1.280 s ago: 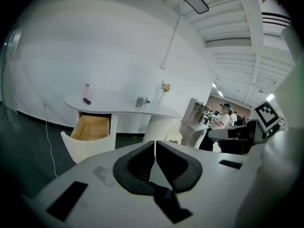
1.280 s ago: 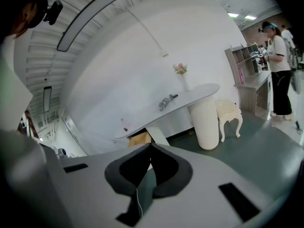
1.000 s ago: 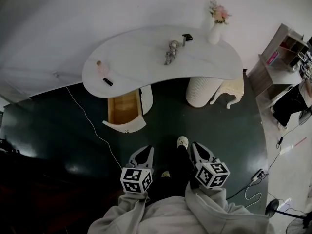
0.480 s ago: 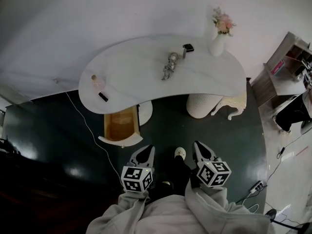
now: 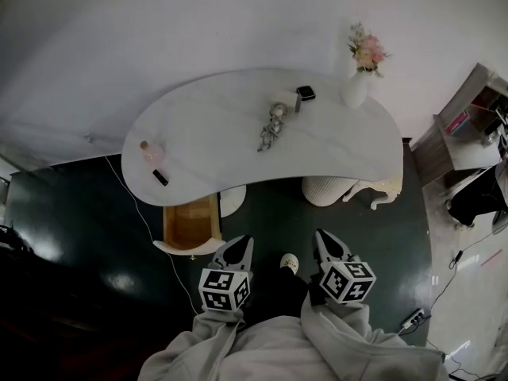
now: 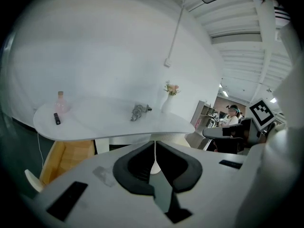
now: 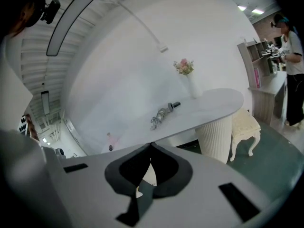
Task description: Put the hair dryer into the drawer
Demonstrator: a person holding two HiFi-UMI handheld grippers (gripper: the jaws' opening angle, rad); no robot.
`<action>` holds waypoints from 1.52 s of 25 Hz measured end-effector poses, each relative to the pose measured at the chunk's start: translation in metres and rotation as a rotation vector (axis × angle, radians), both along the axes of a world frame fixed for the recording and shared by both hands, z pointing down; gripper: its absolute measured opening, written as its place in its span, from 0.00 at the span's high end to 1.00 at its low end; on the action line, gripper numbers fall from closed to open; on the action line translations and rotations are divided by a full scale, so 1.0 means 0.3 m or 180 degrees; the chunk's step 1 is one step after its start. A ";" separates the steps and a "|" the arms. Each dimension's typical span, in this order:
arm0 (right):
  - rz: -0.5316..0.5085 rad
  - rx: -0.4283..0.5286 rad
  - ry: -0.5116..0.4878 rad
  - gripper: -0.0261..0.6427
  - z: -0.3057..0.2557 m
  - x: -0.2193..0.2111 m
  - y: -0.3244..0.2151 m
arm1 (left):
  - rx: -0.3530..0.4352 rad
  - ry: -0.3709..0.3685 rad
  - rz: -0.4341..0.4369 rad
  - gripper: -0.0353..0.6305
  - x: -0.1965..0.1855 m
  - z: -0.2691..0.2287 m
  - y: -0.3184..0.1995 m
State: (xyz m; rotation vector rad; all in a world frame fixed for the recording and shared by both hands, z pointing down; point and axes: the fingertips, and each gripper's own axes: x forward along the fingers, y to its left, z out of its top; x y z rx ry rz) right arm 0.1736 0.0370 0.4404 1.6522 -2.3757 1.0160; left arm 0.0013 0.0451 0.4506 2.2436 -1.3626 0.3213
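Person has stepped fwd. Table (image 5: 238, 133) and open drawer (image 5: 190, 222) now sit lower in head view, closer in. Drawer front is level w/ left gripper (image 5: 237, 246) tip, just to its left. Shoe (image 5: 290, 262) has dropped back btwn it and right gripper (image 5: 327, 242).

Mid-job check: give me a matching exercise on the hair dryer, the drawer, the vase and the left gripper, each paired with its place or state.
Things:
1 hair dryer
2 drawer
3 vase
4 left gripper

Places or states:
a shut, nothing between its jaws
b lying on the middle of the table
c pulled open below the table's left end
d standing at the table's right end, holding flowers

Pairs: 1-b; 2-c; 3-d; 4-a
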 end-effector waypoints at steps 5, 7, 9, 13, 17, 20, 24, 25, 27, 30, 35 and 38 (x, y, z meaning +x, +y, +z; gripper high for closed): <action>-0.0045 0.0008 -0.0006 0.89 0.007 0.035 -0.087 | -0.0019 -0.0002 -0.0047 0.91 0.031 0.010 -0.079; -0.0066 0.0005 -0.0015 0.89 0.014 0.047 -0.119 | -0.0022 -0.0005 -0.0074 0.91 0.043 0.018 -0.106; -0.0097 0.0023 -0.0015 0.89 0.013 0.058 -0.152 | -0.0013 0.0003 -0.0109 0.91 0.054 0.020 -0.135; -0.0158 0.0084 0.0012 0.89 0.013 0.085 -0.222 | 0.0039 0.0014 -0.0188 0.91 0.075 0.025 -0.196; -0.0189 0.0073 0.0029 0.89 0.024 0.111 -0.271 | 0.0044 0.0031 -0.0271 0.91 0.093 0.038 -0.231; -0.0233 0.0047 0.0049 0.89 0.035 0.113 -0.289 | 0.0045 0.0044 -0.0306 0.91 0.100 0.041 -0.249; -0.0261 0.0008 0.0059 0.89 0.046 0.113 -0.290 | 0.0007 0.0047 -0.0291 0.91 0.113 0.047 -0.262; -0.0253 -0.0003 0.0057 0.89 0.047 0.119 -0.289 | 0.0001 0.0043 -0.0279 0.91 0.120 0.047 -0.265; -0.0219 -0.0038 0.0049 0.89 0.054 0.132 -0.286 | 0.0004 0.0036 -0.0254 0.91 0.135 0.045 -0.274; -0.0145 -0.0089 0.0003 0.89 0.070 0.148 -0.289 | 0.0055 0.0042 -0.0272 0.91 0.145 0.040 -0.293; -0.0111 -0.0135 -0.0068 0.89 0.086 0.142 -0.339 | 0.0109 0.0078 -0.0240 0.92 0.150 0.026 -0.358; -0.0146 -0.0122 -0.0043 0.89 0.082 0.134 -0.385 | 0.0164 0.0095 -0.0289 0.91 0.133 0.004 -0.430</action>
